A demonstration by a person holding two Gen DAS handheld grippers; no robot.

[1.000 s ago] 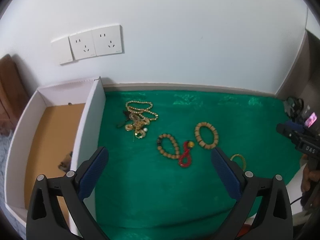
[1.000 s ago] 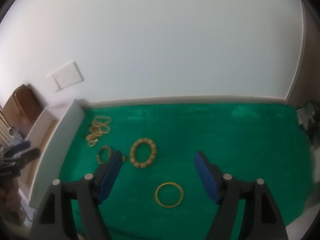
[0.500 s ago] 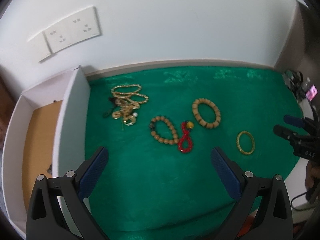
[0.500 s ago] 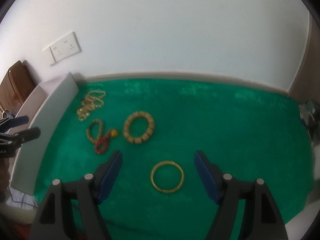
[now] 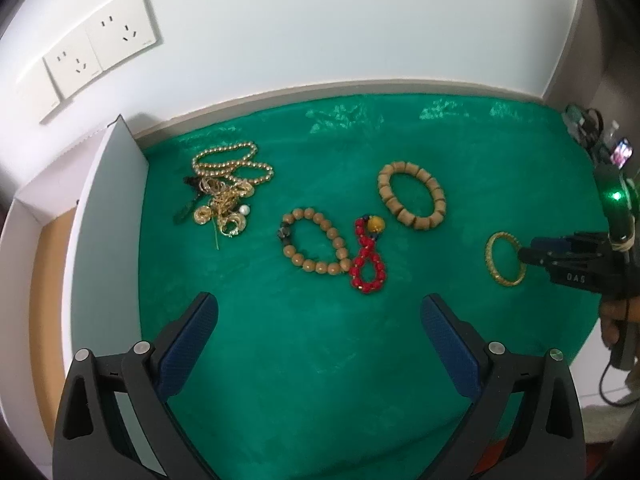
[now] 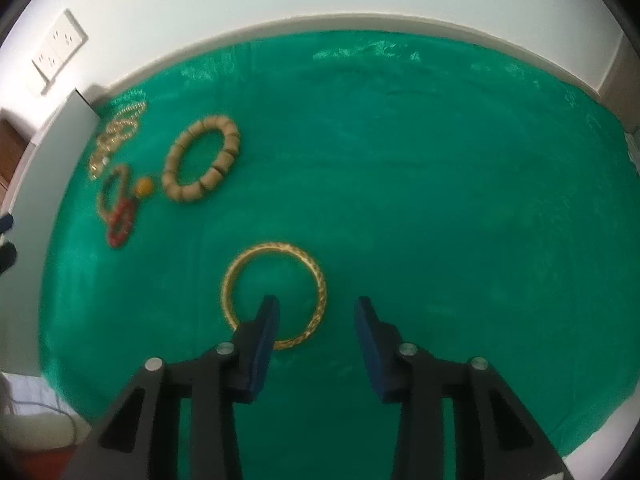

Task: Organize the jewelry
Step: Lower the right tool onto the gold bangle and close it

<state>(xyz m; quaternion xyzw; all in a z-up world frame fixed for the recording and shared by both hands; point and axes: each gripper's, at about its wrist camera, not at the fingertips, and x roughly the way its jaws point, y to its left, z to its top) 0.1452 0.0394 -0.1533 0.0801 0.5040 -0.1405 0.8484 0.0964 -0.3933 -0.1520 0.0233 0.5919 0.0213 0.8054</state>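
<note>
A gold bangle (image 6: 276, 294) lies flat on the green cloth (image 6: 420, 184); it also shows in the left wrist view (image 5: 503, 258). My right gripper (image 6: 316, 312) is open and low over it, one finger inside the ring, the other outside its right rim. Its tips show in the left wrist view (image 5: 532, 252). My left gripper (image 5: 318, 320) is open and empty above the cloth. A chunky wooden bracelet (image 5: 411, 195), a round-bead bracelet (image 5: 314, 246), a red bead string (image 5: 368, 260) and a tangle of gold necklaces (image 5: 228, 194) lie ahead of it.
A white open box (image 5: 106, 216) with a tan floor stands at the cloth's left edge. A white wall with sockets (image 5: 100, 48) runs behind. A device with cables (image 5: 588, 128) sits at the far right.
My right gripper has dropped down onto the gold bangle and narrowed its opening. My left gripper has moved closer to the cloth and to the right, away from the box.
</note>
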